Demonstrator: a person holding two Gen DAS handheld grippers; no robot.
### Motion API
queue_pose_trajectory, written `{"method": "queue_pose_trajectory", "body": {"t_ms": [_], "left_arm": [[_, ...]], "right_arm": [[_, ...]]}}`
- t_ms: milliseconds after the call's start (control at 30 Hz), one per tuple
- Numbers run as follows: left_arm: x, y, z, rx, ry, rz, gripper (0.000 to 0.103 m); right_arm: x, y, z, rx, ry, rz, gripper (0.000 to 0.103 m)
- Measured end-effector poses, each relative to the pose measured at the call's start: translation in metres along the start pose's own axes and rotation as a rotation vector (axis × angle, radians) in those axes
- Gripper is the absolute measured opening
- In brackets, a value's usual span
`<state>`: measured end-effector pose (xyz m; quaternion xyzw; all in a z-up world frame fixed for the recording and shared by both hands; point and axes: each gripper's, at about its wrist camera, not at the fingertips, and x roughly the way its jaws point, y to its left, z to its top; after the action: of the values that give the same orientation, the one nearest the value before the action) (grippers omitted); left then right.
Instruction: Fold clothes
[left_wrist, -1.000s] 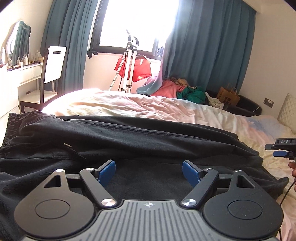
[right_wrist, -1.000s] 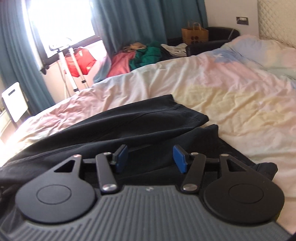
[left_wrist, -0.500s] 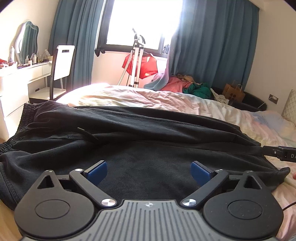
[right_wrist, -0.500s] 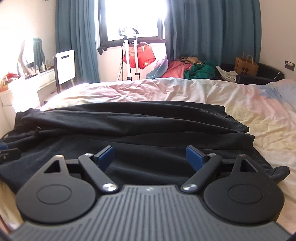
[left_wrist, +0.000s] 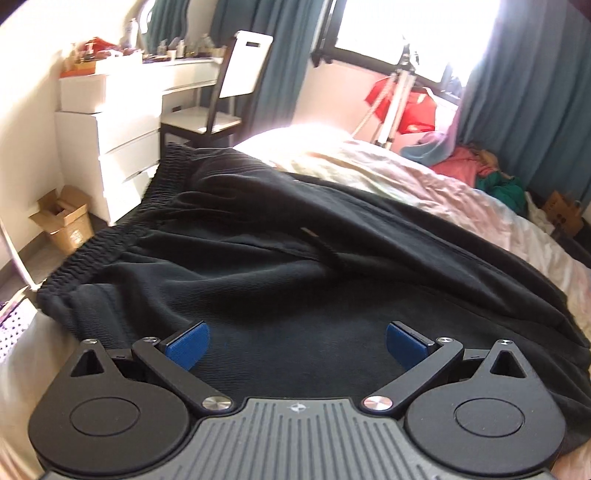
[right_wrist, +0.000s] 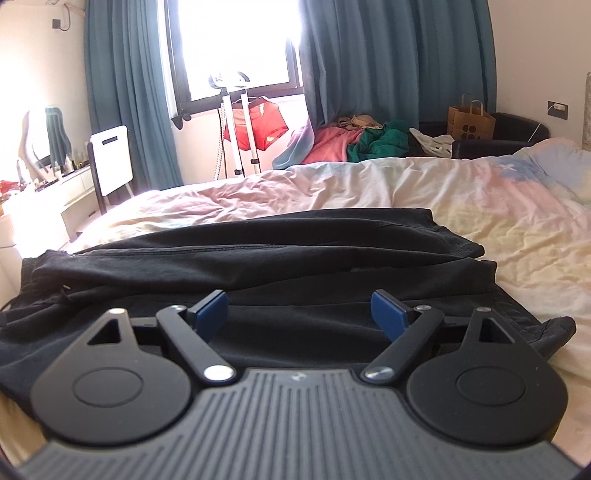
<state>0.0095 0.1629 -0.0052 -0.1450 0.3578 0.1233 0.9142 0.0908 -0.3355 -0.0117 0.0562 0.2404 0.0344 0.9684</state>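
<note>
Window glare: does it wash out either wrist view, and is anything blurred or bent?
Right wrist view: the window is blown out to white and the dresser at left is overexposed; the black trousers stay sharp. Left wrist view: the window is also white, sun bleaches the bed corner, edges look softly smeared, and fisheye curvature bends the drawers.

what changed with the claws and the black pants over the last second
Both claws spread wide: the left claw and right claw now stand open above the black pants, gripping nothing. The left view swung toward the waistband. The pants stay lengthwise on the bed.
</note>
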Motion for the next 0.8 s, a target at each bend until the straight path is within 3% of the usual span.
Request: {"method": "queue_pose_trajectory", "body": {"t_ms": [133,200,267,333,467,533,633,733,800], "left_arm": [[-0.015,0.049,0.018,-0.128,0.059,0.066,0.103],[-0.017,0.082,0.022,-0.289,0.122,0.047,0.103],[-0.013,0.114,0.019,-0.476,0.192,-0.021,0.102],[-0.007,0.134,0.011,-0.600,0.241,-0.049,0.100],[0.012,0.143,-0.002,-0.684,0.255,-0.045,0.098],[0.026,0.147,-0.009,-0.730,0.267,-0.053,0.090],[0.032,0.155,-0.021,-0.847,0.207,-0.076,0.087],[0.030,0.165,-0.029,-0.937,0.142,-0.127,0.075],[0.028,0.168,-0.030,-0.964,0.115,-0.175,0.073]], "right_arm": [[0.003,-0.008,0.001,0.022,0.016,-0.030,0.086],[0.005,-0.013,0.002,0.041,0.026,-0.057,0.086],[0.008,-0.021,0.003,0.070,0.040,-0.096,0.086],[0.011,-0.035,0.003,0.130,0.057,-0.150,0.086],[0.013,-0.084,0.000,0.398,0.079,-0.205,0.086],[0.007,-0.120,-0.007,0.595,0.064,-0.204,0.086],[-0.005,-0.165,-0.021,0.812,0.041,-0.223,0.086],[-0.009,-0.198,-0.035,0.925,0.048,-0.239,0.086],[-0.002,-0.214,-0.044,0.966,0.072,-0.252,0.086]]}}
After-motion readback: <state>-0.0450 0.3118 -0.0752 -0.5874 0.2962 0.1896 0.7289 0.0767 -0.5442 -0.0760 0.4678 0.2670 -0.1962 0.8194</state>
